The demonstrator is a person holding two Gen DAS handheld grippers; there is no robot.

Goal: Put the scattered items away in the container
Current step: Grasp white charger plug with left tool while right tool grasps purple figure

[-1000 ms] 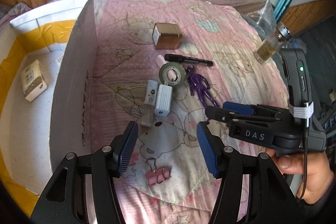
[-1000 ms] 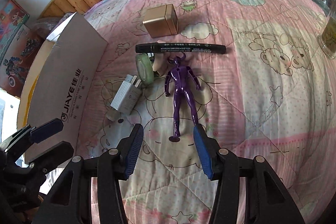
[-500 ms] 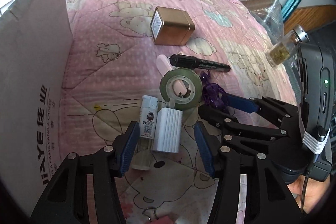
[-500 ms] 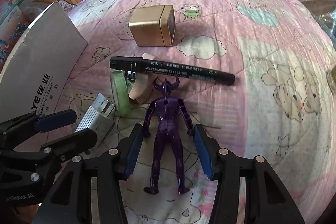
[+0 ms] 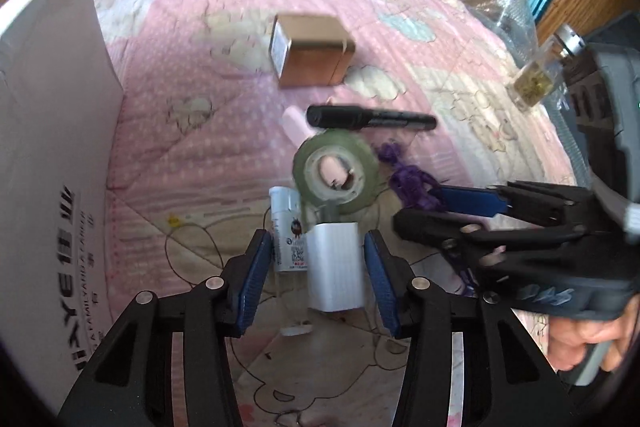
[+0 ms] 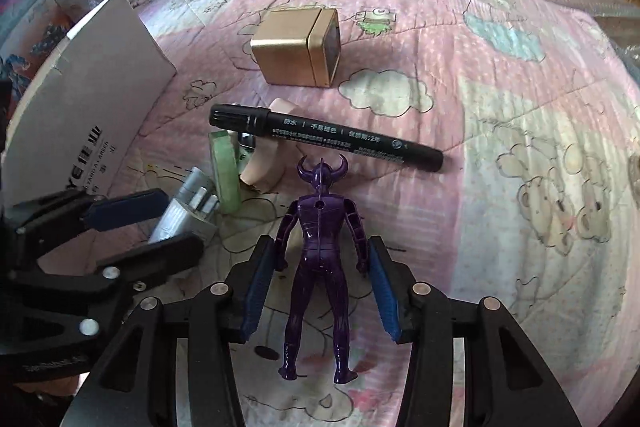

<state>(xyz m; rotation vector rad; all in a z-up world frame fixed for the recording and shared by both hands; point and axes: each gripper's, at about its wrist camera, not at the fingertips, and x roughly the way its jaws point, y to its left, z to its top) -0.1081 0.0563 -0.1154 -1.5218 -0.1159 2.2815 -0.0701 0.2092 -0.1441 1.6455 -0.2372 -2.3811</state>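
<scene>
My left gripper straddles a white charger and a small labelled bottle lying side by side on the pink quilt. Its jaws are closing, and a thin gap shows beside the charger. My right gripper straddles a purple horned figure lying face down. Those jaws are closing too, the pads close to the figure's arms. The white cardboard box stands at the left, its flap upright. A green tape roll, a black marker and a gold tin lie beyond.
A glass jar stands at the quilt's right edge near bubble wrap. A pink piece lies under the marker and tape. The two grippers sit close side by side. Wooden panelling runs behind the bed.
My left gripper came forward and down from near the pink clip to straddle the charger and bottle, and its jaws narrowed. My right gripper advanced along the purple figure's legs to its torso, narrowing slightly.
</scene>
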